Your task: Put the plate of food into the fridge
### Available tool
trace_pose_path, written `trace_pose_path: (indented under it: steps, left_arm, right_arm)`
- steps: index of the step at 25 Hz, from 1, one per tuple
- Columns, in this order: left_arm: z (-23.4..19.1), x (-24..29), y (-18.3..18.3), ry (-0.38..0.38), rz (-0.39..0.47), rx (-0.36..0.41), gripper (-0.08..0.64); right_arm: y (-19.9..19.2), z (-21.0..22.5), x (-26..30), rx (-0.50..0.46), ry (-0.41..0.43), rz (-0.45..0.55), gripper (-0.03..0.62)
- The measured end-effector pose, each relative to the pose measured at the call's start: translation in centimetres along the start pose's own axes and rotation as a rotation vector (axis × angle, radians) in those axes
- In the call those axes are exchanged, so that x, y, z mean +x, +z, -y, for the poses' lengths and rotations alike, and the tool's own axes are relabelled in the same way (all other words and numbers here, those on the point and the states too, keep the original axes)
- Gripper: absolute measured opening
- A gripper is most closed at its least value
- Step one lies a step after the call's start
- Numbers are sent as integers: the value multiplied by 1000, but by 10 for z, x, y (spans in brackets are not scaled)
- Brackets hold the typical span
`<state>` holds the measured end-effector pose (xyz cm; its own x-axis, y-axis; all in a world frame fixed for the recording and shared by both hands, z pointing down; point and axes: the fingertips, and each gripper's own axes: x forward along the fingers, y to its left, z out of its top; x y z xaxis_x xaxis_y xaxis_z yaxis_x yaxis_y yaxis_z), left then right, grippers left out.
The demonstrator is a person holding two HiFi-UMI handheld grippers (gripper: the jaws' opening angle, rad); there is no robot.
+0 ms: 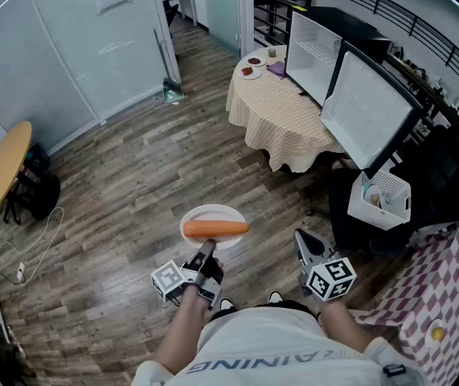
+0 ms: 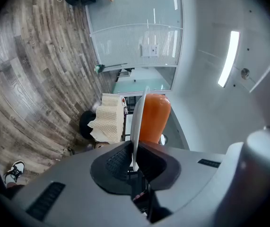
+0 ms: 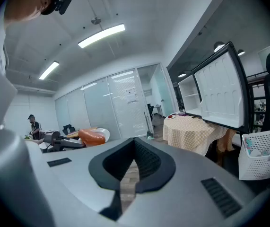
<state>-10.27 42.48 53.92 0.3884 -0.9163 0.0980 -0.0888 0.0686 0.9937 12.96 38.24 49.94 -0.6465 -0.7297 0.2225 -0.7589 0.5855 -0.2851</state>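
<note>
The white round plate [image 1: 204, 212] with its long orange piece of food [image 1: 215, 229] is off the counter and in the air at twelve o'clock, the left gripper [image 1: 207, 252] fingers clamped on its near rim. The right gripper [image 1: 305, 244] fingers stand slightly apart, empty. The white fridge [image 1: 316, 53], door open, waits at one o'clock, well apart; carrying and placing remain, I judge.
</note>
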Motion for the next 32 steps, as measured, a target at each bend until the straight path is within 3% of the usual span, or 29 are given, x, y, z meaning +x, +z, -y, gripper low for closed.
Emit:
trace_pose_path:
  steps: [10,17,21,32]
  left_arm:
    - [9,10,2,-24,-13,13,29]
    - [9,9,9,-18,-17,25,29]
    - [10,3,23,-46,0,7,29]
    - [-19,-40,68,-21,-14,-16,29]
  right_arm:
    - [-1,0,5,-5,8,-12,22]
    - [1,-3,14,41,26,4,23]
    - [-4,-12,25,34,22,-16,23]
    - [-17,-45,67,39,-36,-20,22]
